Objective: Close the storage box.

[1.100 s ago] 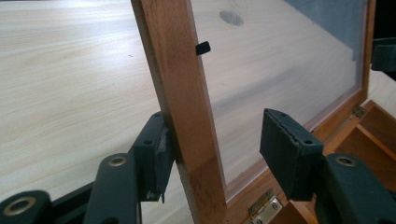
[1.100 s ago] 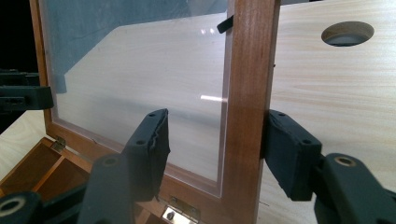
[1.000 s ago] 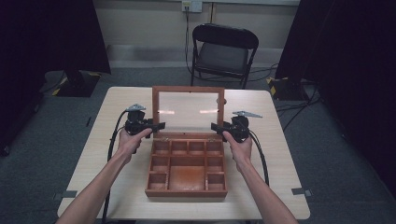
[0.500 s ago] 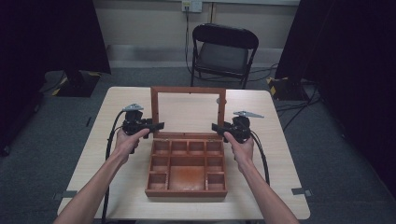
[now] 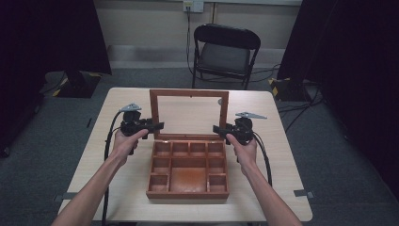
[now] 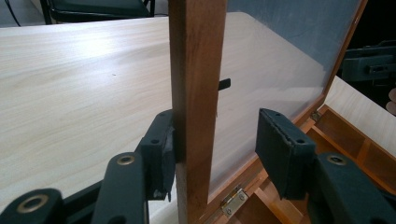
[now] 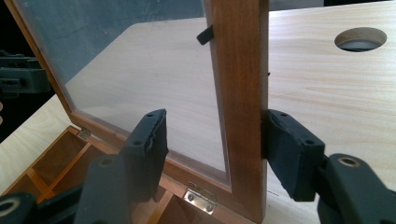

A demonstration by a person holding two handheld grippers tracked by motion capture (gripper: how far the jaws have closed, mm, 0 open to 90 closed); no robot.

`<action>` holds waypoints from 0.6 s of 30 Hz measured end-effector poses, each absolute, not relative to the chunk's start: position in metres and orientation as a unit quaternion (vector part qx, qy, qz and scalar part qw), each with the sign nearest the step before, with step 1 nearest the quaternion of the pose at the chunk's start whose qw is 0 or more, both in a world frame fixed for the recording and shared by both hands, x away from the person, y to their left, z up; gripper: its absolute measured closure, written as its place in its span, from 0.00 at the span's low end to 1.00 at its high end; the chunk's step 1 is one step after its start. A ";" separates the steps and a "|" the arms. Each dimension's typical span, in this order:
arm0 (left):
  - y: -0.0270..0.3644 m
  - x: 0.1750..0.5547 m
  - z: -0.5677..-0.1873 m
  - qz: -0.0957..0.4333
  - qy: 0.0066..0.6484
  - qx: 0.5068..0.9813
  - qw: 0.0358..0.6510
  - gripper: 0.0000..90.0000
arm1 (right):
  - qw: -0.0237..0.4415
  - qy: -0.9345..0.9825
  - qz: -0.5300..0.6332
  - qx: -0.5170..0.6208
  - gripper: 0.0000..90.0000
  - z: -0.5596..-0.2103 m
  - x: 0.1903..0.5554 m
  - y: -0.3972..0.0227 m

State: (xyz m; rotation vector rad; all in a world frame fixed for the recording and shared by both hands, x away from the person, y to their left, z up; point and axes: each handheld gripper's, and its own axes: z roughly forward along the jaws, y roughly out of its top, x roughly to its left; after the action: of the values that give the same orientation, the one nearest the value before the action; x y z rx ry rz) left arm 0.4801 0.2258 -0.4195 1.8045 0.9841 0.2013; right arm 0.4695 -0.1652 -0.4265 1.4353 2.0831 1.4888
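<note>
wooden box [image 5: 188, 169] sits mid-table with its glass lid [image 5: 189, 114] standing upright at the far edge; left gripper [image 5: 153, 126] and right gripper [image 5: 221, 130] straddle its side rails, jaws apart, one pad touching each; whichever way it's headed, it's halfway

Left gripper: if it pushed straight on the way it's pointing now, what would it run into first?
The lid's side rail already stands between the jaws of the left gripper, against one pad. Going on, the jaw throat would probably meet that rail first; the glass pane sits just inside it.
</note>
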 end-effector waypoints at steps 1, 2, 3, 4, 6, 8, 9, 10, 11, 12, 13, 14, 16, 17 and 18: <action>0.226 0.480 -0.419 0.084 0.408 0.750 0.514 0.55 | 0.105 0.707 0.505 0.484 0.46 -0.426 0.469 -0.166; 0.226 0.479 -0.418 0.084 0.406 0.753 0.511 0.55 | 0.104 0.705 0.506 0.485 0.46 -0.426 0.469 -0.166; 0.226 0.479 -0.418 0.084 0.406 0.753 0.511 0.55 | 0.104 0.705 0.506 0.485 0.46 -0.426 0.469 -0.166; 0.226 0.478 -0.418 0.084 0.407 0.753 0.511 0.55 | 0.104 0.705 0.507 0.486 0.46 -0.426 0.468 -0.166; 0.227 0.476 -0.416 0.085 0.403 0.755 0.510 0.55 | 0.105 0.705 0.507 0.484 0.47 -0.426 0.467 -0.166; 0.227 0.475 -0.416 0.085 0.402 0.754 0.513 0.55 | 0.104 0.706 0.506 0.484 0.47 -0.425 0.466 -0.166; 0.227 0.474 -0.416 0.085 0.401 0.755 0.512 0.55 | 0.105 0.706 0.506 0.485 0.47 -0.425 0.466 -0.166; 0.227 0.473 -0.416 0.087 0.400 0.756 0.511 0.54 | 0.106 0.706 0.507 0.482 0.47 -0.425 0.465 -0.165; 0.227 0.473 -0.416 0.087 0.400 0.756 0.511 0.54 | 0.105 0.706 0.507 0.483 0.47 -0.425 0.465 -0.165; 0.227 0.471 -0.415 0.089 0.401 0.755 0.510 0.53 | 0.105 0.706 0.507 0.483 0.47 -0.425 0.465 -0.165; 0.227 0.470 -0.415 0.090 0.399 0.757 0.510 0.52 | 0.107 0.708 0.508 0.479 0.47 -0.425 0.465 -0.165; 0.226 0.469 -0.415 0.090 0.399 0.757 0.509 0.51 | 0.105 0.708 0.507 0.481 0.47 -0.424 0.464 -0.164; 0.225 0.468 -0.414 0.090 0.399 0.756 0.511 0.50 | 0.105 0.708 0.506 0.481 0.47 -0.424 0.464 -0.164; 0.225 0.468 -0.414 0.090 0.399 0.756 0.511 0.50 | 0.105 0.708 0.506 0.481 0.47 -0.424 0.464 -0.164; 0.226 0.467 -0.414 0.092 0.398 0.758 0.509 0.50 | 0.104 0.708 0.506 0.481 0.47 -0.423 0.463 -0.164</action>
State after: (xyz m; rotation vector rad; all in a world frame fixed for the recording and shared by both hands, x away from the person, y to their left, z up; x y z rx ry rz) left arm 0.4670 0.2255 -0.4140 1.8247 0.9583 0.2218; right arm 0.4630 -0.1642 -0.4234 1.4194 2.0884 1.4918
